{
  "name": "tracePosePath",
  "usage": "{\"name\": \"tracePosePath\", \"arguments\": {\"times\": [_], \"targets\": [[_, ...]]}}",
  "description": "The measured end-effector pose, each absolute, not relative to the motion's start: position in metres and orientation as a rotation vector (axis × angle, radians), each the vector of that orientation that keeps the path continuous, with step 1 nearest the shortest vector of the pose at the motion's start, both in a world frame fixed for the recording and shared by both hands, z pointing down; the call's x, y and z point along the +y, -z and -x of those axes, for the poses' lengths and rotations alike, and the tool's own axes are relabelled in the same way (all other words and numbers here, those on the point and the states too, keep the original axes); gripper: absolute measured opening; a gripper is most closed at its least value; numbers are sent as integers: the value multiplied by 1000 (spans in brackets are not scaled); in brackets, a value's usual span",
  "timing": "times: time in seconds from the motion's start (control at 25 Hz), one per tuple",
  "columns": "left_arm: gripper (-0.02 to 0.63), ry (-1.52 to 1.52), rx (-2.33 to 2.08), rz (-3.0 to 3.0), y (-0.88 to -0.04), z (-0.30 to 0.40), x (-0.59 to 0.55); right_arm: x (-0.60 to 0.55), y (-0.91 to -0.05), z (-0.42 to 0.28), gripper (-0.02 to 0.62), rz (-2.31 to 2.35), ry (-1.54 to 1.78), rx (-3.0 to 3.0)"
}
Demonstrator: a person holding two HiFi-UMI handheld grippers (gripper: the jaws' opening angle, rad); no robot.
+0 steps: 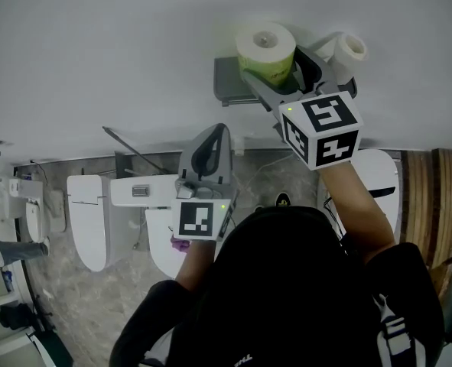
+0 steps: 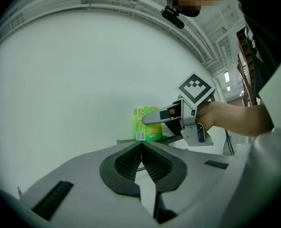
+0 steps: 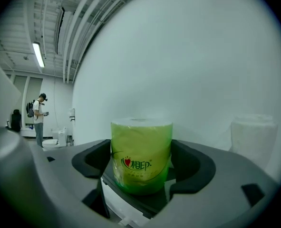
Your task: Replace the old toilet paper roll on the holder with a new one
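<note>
Holder: grey wall holder (image 1: 229, 82), one, fixed to the white wall (image 1: 95, 44).
New roll: green-wrapped toilet roll (image 1: 265, 50), one, standing upright on the holder's top shelf.
Old roll: bare white roll (image 1: 352, 48), one, smaller, at the holder's right end. I cannot tell whether it sits on the bar or on the shelf.
Right gripper (image 1: 293, 73): at the holder, jaws wide apart on either side of the green-wrapped toilet roll. A gap shows beside the left pad, so the roll is not clamped.
Left gripper (image 1: 210, 140): below and left of the holder, pointing at the wall, jaws together with nothing between them.
Step in hand (judgement): the new roll is parked on the shelf, and the swap itself is not yet done.
Next move calls for (judgement): back the right gripper off without tipping the wrapped roll, then take the white roll off the holder. The shut left gripper is free to steady the holder.
Count: two rolls, two grippers, one holder.
Other: at least three white toilets (image 1: 88, 220) on the floor below the holder; one person (image 3: 38, 113) standing far off.
</note>
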State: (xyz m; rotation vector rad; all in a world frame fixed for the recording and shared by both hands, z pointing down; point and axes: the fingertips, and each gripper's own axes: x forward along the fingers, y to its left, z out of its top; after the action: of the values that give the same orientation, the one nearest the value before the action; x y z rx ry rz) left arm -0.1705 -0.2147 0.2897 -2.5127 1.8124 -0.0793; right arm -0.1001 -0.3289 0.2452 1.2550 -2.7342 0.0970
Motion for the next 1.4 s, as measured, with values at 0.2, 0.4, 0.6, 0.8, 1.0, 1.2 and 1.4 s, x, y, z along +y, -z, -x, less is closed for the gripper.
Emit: {"name": "tracePosePath", "arguments": {"times": [0.2, 0.4, 0.6, 0.8, 1.0, 1.2, 1.4], "targets": [[21, 83, 1809, 2509, -295, 171, -214, -334, -247, 104, 376, -1266, -73, -2708], [21, 65, 1782, 2515, -291, 165, -213, -332, -245, 105, 376, -1231, -29, -2728], [21, 89, 1808, 2509, -291, 167, -212, -320, -233, 111, 376, -1151, 62, -2782], [21, 95, 1799, 2500, -291, 167, -208, -296, -206, 119, 376, -1070, 135, -2880], [21, 105, 1815, 2505, -291, 166, -211, -279, -182, 121, 376, -958, 230, -2962], [21, 61, 1773, 2528, -292, 158, -214, -273, -145, 100, 376, -967, 376, -3011], [21, 67, 1717, 2555, -292, 144, -216, -274, -116, 57, 376, -1102, 514, -2976]]}}
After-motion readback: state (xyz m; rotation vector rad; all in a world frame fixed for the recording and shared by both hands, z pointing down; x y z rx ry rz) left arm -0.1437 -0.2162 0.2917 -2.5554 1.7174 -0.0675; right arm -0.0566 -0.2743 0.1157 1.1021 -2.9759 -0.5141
